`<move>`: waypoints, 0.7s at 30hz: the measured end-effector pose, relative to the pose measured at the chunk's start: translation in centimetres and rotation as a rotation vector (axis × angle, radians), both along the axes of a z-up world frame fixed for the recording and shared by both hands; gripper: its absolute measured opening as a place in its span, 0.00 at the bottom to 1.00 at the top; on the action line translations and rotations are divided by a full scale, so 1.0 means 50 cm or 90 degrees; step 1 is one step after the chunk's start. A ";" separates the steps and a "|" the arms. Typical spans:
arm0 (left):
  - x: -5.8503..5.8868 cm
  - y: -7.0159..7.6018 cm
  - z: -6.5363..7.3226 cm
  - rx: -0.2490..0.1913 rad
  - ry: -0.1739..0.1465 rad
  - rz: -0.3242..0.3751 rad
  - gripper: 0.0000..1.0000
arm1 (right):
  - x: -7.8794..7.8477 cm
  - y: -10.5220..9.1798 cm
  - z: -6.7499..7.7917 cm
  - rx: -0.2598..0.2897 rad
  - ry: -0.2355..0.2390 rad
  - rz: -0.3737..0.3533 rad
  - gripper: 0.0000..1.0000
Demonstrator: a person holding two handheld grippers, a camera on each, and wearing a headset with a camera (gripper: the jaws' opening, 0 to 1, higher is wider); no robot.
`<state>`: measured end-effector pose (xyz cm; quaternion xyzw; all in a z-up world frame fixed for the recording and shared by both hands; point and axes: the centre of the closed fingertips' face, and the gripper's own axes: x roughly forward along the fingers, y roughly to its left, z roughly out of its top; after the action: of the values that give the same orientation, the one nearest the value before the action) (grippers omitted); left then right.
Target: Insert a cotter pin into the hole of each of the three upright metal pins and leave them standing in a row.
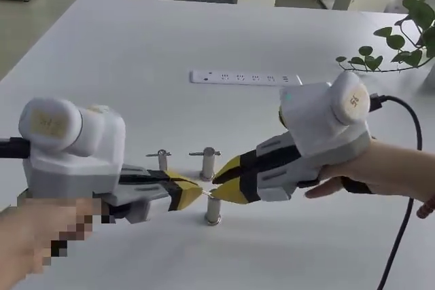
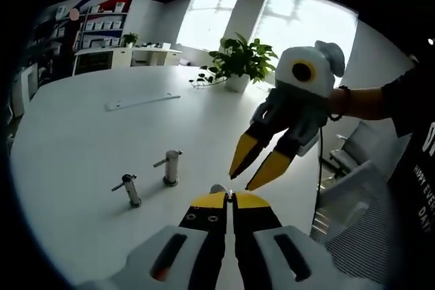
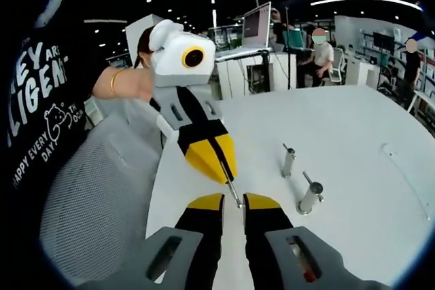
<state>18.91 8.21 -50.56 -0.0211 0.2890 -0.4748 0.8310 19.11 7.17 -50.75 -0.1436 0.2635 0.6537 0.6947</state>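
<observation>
Left gripper (image 1: 196,192) fingers clamp a silver cotter pin (image 3: 232,191) just above the bare upright steel pin (image 1: 213,210); the right gripper (image 1: 215,187), fingers apart, may dislodge it.

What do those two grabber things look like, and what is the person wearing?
The left gripper and the right gripper both have white-grey bodies, black middles and pointed yellow jaw tips, like beaks. A black cable runs from the right one. The person wears a black shirt with white letters, and a gold-coloured bangle on the left wrist.
</observation>
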 end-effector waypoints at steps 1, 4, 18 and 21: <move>-0.001 0.001 -0.001 0.000 0.000 -0.002 0.00 | -0.001 -0.001 0.001 0.003 0.008 -0.001 0.07; -0.013 0.001 -0.003 -0.004 0.007 -0.024 0.00 | -0.014 -0.002 0.008 0.022 0.054 -0.004 0.09; -0.054 -0.005 0.017 -0.054 -0.025 -0.097 0.00 | -0.060 -0.017 -0.002 0.038 0.166 0.017 0.15; -0.064 -0.011 0.024 -0.068 -0.030 -0.117 0.00 | -0.073 -0.016 -0.003 0.037 0.188 0.026 0.15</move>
<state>15.70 7.64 -49.36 -0.0275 0.2447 -0.5641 0.7882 15.47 6.38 -50.88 -0.0310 0.3404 0.6891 0.6390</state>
